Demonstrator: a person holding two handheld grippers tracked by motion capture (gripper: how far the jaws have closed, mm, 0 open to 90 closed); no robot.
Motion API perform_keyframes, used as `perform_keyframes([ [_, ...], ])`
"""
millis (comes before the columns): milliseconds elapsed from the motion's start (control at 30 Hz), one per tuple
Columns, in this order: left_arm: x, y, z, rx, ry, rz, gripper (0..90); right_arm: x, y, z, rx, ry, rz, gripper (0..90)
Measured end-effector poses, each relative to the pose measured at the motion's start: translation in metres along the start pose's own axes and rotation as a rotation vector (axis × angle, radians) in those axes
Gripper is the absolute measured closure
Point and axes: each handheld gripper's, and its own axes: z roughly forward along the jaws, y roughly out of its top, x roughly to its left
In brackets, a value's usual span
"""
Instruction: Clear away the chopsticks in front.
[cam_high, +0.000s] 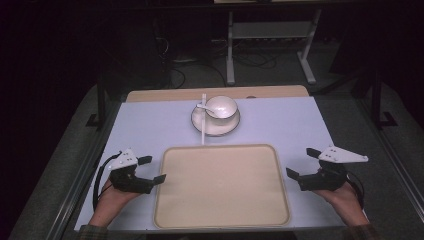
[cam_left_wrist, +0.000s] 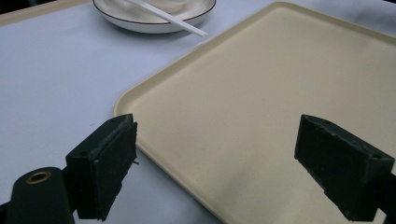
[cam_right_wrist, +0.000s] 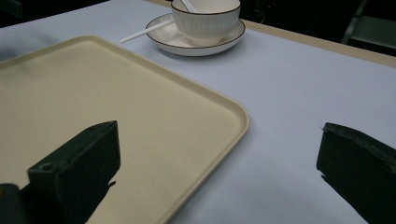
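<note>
A cream tray (cam_high: 222, 186) lies empty at the table's near middle; its rim shows in the left gripper view (cam_left_wrist: 154, 84) and the right gripper view (cam_right_wrist: 219, 100). Behind it a white bowl (cam_high: 221, 106) sits on a dark-rimmed plate (cam_high: 215, 129), with a spoon (cam_high: 203, 106) in the bowl and a white chopstick (cam_high: 203, 120) across the plate. My left gripper (cam_high: 151, 169) stands open at the tray's left edge. My right gripper (cam_high: 301, 162) stands open at the tray's right edge. Neither holds anything.
The table (cam_high: 150, 125) has a pale lilac top with a wooden strip (cam_high: 165, 94) along its far edge. A white metal frame (cam_high: 270, 30) stands on the dark floor beyond. Bare tabletop lies either side of the plate.
</note>
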Motion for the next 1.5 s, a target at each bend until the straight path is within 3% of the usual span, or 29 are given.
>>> perform_keyframes([
  [633,0.006,0.013,0.008,0.045,0.008,0.004,12.2,0.000,-0.001,0.002,0.016,0.000,0.005,0.0],
  [1133,0.013,0.030,0.019,0.039,0.001,-0.006,12.3,0.001,-0.001,0.002,0.015,-0.003,0.006,0.0],
  [1500,0.013,0.041,0.038,0.053,-0.017,0.011,12.3,0.000,0.000,0.002,0.003,-0.005,0.010,0.0],
])
